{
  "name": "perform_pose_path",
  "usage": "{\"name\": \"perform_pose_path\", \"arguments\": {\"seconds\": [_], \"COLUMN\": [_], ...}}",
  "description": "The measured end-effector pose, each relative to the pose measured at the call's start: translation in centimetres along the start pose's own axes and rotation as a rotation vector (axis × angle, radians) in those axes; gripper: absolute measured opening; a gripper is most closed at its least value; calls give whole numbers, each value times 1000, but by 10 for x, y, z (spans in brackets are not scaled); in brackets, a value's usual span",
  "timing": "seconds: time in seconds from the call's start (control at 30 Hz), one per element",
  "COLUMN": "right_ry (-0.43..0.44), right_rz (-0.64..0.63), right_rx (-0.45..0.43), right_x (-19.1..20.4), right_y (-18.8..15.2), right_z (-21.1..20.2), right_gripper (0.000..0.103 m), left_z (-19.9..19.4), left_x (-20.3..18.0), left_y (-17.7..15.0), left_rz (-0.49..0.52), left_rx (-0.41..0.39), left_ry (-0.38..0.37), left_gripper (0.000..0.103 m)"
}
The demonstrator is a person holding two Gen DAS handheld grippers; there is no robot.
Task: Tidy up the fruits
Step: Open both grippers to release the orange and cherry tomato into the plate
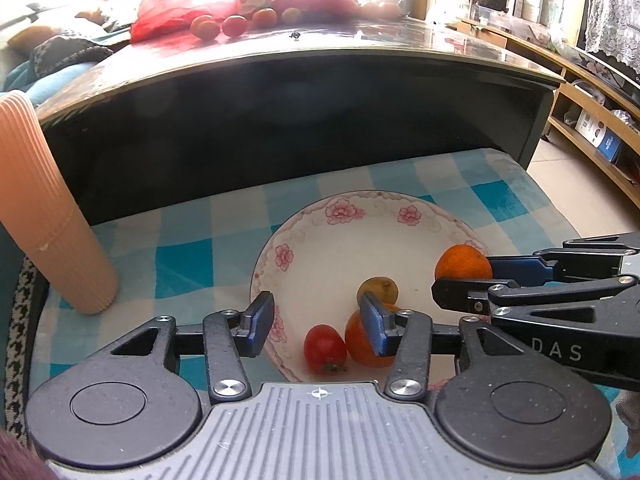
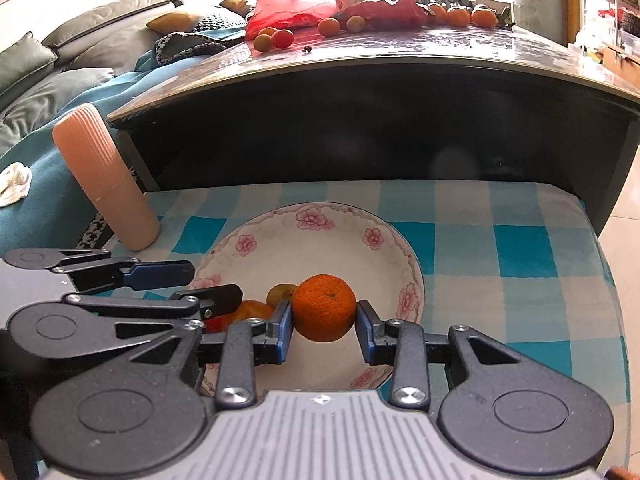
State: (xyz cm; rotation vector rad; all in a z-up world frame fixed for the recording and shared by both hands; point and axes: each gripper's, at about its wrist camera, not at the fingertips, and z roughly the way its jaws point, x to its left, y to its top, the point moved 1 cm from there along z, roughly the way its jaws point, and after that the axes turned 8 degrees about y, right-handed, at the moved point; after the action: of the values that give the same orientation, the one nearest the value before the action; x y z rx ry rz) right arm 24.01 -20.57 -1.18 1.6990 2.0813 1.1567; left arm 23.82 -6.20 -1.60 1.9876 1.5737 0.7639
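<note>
Right gripper [image 2: 325, 330] sits directly behind the mandarin [image 2: 324, 307], its blue pads [image 2: 285, 330] pressed to the fruit's left and right flanks, so I read it as clamped on it. From this tool the mandarin lies dead ahead between the fingertips, above the floral bowl [image 2: 414, 276]; I cannot tell whether it touches the bowl floor. It is near-round, so no long axis matters. Just left of my fingers lie a yellowish fruit [image 2: 280, 294] and an orange fruit [image 2: 256, 310], close enough to bump. My left gripper [image 1: 316, 326] hangs with fingers apart and empty over the bowl's near rim, a tomato [image 1: 324, 347] just ahead. I judge the right hand owns the next move.
</note>
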Motion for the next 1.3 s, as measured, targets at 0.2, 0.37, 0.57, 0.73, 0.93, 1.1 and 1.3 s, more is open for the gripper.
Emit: {"name": "perform_pose_path", "arguments": {"seconds": [0.2,0.37,0.57,0.73,0.93,1.1,1.3], "right_ry": [-4,-10,-14,-15,-12,-9,4], "right_rz": [6,-2,-10,-18,-38,-38,-31], "right_rx": [1,4,4,-3,-16,-21,-30], "right_x": [-1,-1,1,5,12,17,28], "right_y": [0,-1,-1,-1,-2,-5,-10], "right_z": [0,0,-2,-7,-17,-27,-40], "right_gripper": [51,51,51,51,52,52,52], "left_z": [0,-1,-7,-16,-28,-42,-55], "left_x": [1,2,3,4,4,5,10], "left_y": [0,0,-1,-2,-4,-9,-19], "left_rz": [-2,-6,-4,-7,-11,-11,-35], "left_rx": [-2,-4,-10,-21,-30,-37,-27], "left_ry": [3,5,12,12,5,4,6], "left_gripper": [57,58,59,59,59,58,56]}}
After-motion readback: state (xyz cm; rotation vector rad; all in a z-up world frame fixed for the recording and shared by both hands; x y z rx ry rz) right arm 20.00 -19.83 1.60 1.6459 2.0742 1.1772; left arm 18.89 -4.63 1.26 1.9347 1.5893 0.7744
